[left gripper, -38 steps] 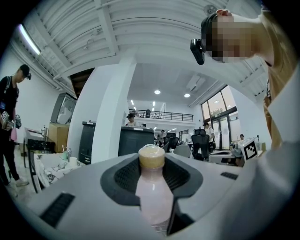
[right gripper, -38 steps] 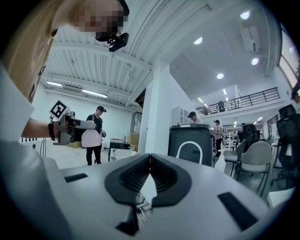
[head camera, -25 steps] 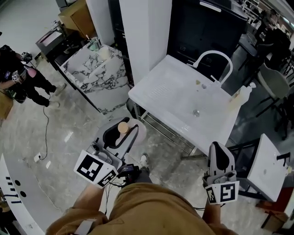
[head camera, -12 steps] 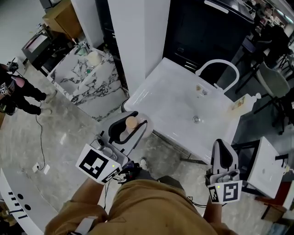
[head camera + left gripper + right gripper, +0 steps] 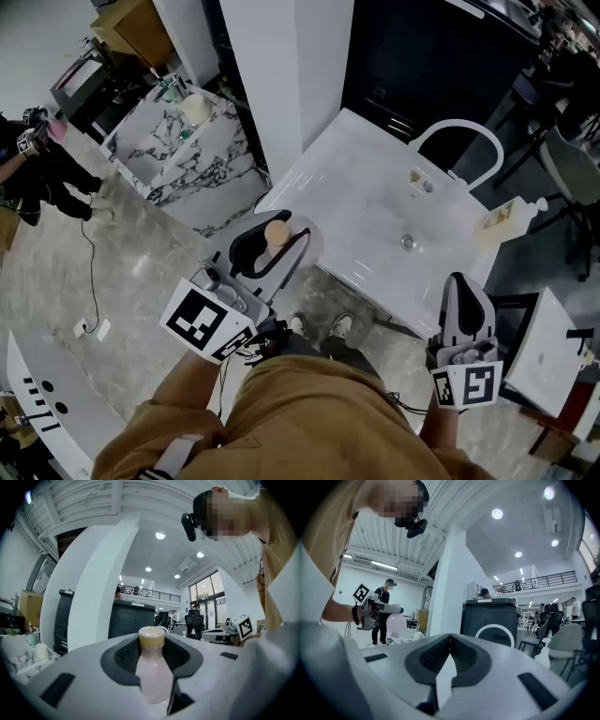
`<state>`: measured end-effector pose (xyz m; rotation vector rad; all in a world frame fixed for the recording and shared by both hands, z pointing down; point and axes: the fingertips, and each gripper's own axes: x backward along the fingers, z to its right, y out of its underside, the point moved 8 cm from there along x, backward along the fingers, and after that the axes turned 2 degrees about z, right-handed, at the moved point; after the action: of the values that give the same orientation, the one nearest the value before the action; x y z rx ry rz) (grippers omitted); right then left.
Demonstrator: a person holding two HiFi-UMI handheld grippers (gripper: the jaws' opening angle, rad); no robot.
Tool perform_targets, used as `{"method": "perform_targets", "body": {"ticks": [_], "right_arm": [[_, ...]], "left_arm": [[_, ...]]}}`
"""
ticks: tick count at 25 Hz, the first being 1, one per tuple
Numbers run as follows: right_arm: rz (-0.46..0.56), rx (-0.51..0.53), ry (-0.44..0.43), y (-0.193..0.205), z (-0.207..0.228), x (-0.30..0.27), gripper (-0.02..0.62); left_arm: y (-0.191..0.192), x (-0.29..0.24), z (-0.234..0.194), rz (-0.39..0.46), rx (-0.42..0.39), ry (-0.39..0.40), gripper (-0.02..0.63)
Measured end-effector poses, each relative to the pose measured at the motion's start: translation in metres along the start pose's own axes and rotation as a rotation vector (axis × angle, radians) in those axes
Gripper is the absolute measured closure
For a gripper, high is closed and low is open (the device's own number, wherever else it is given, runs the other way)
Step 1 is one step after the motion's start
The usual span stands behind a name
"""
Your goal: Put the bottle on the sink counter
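Note:
My left gripper (image 5: 272,246) is shut on a pale pink bottle (image 5: 277,234) with a tan cap, held upright just off the near left edge of the white sink counter (image 5: 347,202). In the left gripper view the bottle (image 5: 152,674) stands between the dark pads, cap above them. My right gripper (image 5: 466,302) is shut with nothing in it, low beside the counter's near right corner. Its jaws meet at the tips in the right gripper view (image 5: 450,639). A white arched faucet (image 5: 461,139) and a drain (image 5: 407,242) sit on the counter.
A soap dispenser (image 5: 511,217) stands at the counter's right end. A marble-topped table (image 5: 183,155) with small items is at the far left, behind it a white pillar (image 5: 281,66) and a black cabinet (image 5: 422,47). A person (image 5: 33,159) stands far left. A small white table (image 5: 544,352) is at right.
My left gripper has carried the bottle up and to the right, closer to the counter's near edge. The right gripper has stayed low and shut. The head view has shifted.

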<state>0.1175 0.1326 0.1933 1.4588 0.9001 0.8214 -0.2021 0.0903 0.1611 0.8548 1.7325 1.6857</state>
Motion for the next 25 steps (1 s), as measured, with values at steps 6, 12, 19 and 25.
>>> {"method": "perform_targets", "body": {"ticks": [6, 12, 19, 25], "right_arm": [[0.005, 0.009, -0.035, 0.0, 0.019, -0.018, 0.591], [-0.01, -0.001, -0.047, 0.007, 0.034, -0.02, 0.591], [-0.04, -0.019, -0.055, 0.021, 0.046, -0.03, 0.591], [-0.057, -0.019, -0.052, 0.028, 0.058, -0.037, 0.591]], "left_arm": [[0.005, -0.022, -0.006, -0.008, -0.007, -0.04, 0.476], [0.018, -0.05, -0.012, -0.027, -0.031, -0.051, 0.476], [0.037, -0.083, -0.027, -0.047, -0.042, -0.046, 0.476], [0.052, -0.104, -0.04, -0.06, -0.037, -0.051, 0.476]]}}
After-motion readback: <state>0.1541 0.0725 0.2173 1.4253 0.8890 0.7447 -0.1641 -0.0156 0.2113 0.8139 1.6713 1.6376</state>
